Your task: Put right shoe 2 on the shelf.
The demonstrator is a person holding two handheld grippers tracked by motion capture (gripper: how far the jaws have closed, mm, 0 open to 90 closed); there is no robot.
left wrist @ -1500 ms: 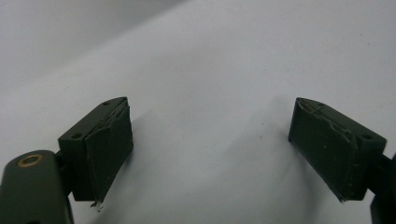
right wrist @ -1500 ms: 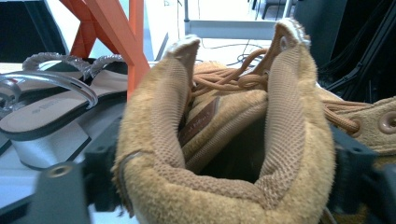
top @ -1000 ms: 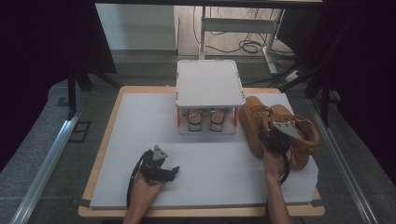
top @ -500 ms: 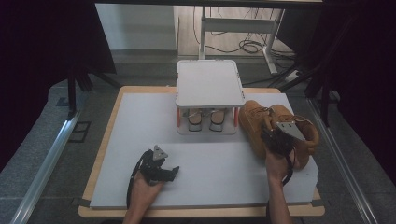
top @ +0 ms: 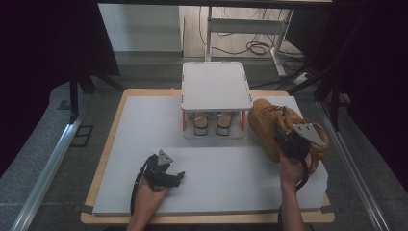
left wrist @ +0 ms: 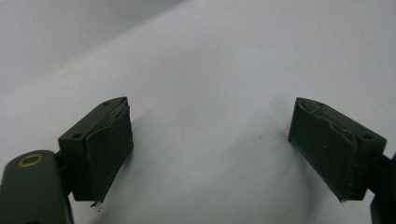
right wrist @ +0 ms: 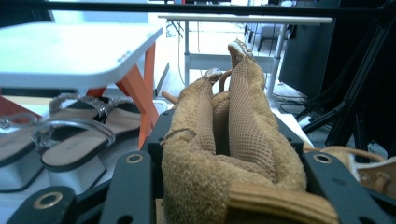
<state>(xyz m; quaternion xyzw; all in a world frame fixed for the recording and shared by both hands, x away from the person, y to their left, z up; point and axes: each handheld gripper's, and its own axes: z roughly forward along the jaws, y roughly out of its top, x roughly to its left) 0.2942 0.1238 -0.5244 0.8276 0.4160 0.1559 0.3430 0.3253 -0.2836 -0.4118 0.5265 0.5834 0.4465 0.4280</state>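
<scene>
Both forearms are showing bare, with no sleeves in sight. The left gripper (top: 176,176) is wearing a black body, a small grey three-cornered plate on top and a black cable looping behind the fingers. Its fingers (left wrist: 109,149) are showing dark, flat, scuffed pads, with a brass-ringed hole just behind one. The right gripper (top: 284,135) is carrying a larger grey plate, and brass-ringed holes are dotting its black arms.

A white-covered tabletop (top: 221,185) is carrying a small white rack (top: 216,86) at the far centre, with tan boots (top: 267,125) sitting right of it.
</scene>
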